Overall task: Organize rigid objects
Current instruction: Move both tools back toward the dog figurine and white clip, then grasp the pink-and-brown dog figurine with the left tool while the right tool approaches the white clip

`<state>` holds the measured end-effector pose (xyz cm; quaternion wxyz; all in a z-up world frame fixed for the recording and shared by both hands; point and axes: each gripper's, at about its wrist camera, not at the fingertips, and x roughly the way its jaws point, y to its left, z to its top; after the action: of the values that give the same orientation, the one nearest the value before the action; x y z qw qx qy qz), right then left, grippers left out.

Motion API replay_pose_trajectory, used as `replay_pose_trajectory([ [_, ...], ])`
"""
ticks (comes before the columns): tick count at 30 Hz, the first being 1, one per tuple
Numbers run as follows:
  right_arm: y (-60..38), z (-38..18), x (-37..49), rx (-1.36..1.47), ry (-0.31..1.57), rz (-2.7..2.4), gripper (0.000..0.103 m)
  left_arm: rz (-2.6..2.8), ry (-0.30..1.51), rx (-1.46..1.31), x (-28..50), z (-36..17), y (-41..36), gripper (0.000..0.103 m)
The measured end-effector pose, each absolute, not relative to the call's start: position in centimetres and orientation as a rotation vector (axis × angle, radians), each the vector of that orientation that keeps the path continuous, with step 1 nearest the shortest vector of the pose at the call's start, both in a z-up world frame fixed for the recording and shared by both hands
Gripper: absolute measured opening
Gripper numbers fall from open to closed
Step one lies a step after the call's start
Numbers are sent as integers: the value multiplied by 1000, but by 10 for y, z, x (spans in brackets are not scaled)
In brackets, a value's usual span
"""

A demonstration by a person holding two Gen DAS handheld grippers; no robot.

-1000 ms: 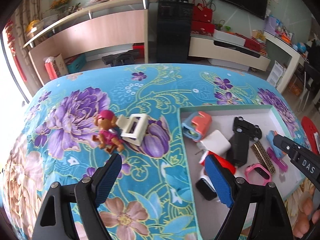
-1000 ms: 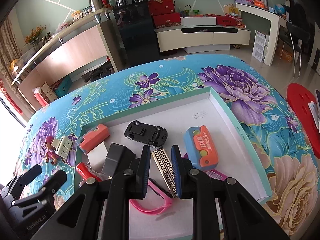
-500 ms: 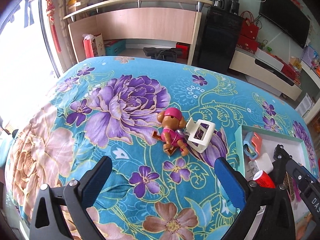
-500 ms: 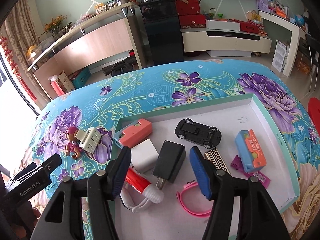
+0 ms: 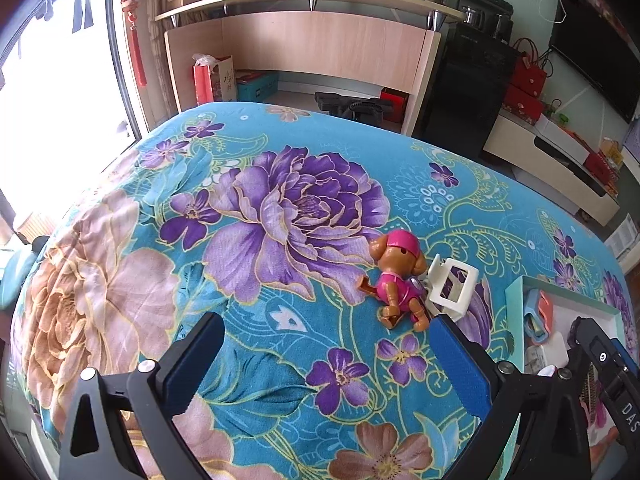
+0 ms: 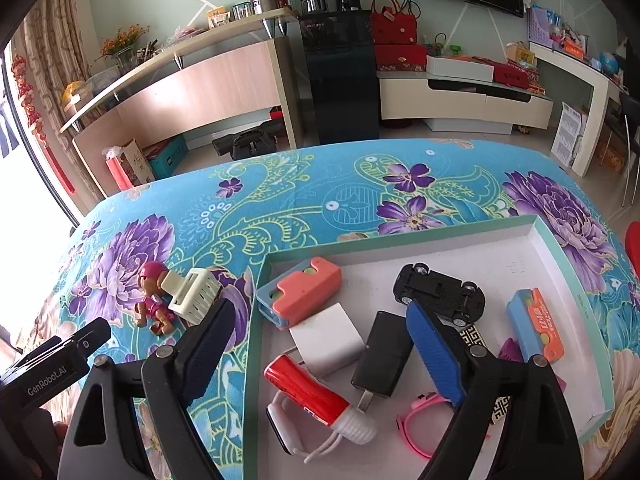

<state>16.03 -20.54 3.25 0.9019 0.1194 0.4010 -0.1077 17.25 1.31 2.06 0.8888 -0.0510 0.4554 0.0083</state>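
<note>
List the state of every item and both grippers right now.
left gripper: open, empty, above the cloth
right gripper: open, empty, over the tray
dog figure: lying on the cloth, outside the tray
white clip: on the cloth, touching the dog figure
black toy car: upside down in the tray
tray: lidless, holding the sorted items

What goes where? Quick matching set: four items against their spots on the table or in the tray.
Items:
1. puppy figure
2. black toy car
3. red tube
4. white charger

Places:
A. upside down in the tray
B. lying across a white watch
C. on the cloth, outside the tray
D. between the orange-blue case and the black adapter

Pairs: 1-C, 2-A, 3-B, 4-D
</note>
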Motion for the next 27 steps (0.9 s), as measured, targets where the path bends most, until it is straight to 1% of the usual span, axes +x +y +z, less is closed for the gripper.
replay_pose_trajectory([
  [1,-204,33,162,245,819,-222,90,22,946,-107,174,21,15,103],
  [2,-202,33,164,245,811,-222,95,25,945,-107,176,21,16,103],
  [3,-200,32,167,244,805,-223,96,27,945,-106,177,22,17,103],
  [10,-185,33,183,246,750,-199,97,46,948,-85,196,28,22,103],
  [17,-163,25,200,236,759,-174,97,115,953,-84,216,26,38,103],
  [27,-134,10,218,185,798,-127,97,144,1011,-131,227,-2,53,103],
])
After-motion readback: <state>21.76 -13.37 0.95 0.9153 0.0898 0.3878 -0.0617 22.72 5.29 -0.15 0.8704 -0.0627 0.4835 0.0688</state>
